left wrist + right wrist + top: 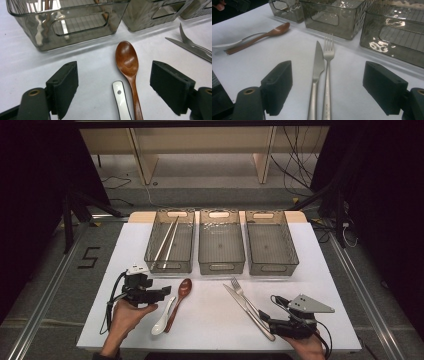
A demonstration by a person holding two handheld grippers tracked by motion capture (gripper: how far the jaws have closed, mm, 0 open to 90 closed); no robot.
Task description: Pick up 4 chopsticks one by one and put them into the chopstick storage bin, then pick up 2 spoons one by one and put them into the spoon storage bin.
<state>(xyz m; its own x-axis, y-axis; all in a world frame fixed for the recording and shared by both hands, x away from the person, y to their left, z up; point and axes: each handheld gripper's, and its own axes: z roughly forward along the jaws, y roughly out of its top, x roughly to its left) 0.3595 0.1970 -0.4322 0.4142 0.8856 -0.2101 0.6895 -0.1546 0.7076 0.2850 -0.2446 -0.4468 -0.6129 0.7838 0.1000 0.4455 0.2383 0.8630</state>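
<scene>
1. The left claw (159, 293) gapes wide and holds nothing; between its jaws lie one wooden spoon (127, 65) and one white spoon (121, 100), side by side.
2. The right claw (265, 316) is also wide open and empty, with one knife (316, 75) and one fork (327, 72) lying side by side between its jaws.
3. Farther back on the counter (210, 315) stand three bins (221, 242); the left one holds two chopsticks (167, 242).

Brown wooden spoon (127, 60), white spoon (121, 98) — smoky grey bins (221, 240), silver knife (317, 72).
</scene>
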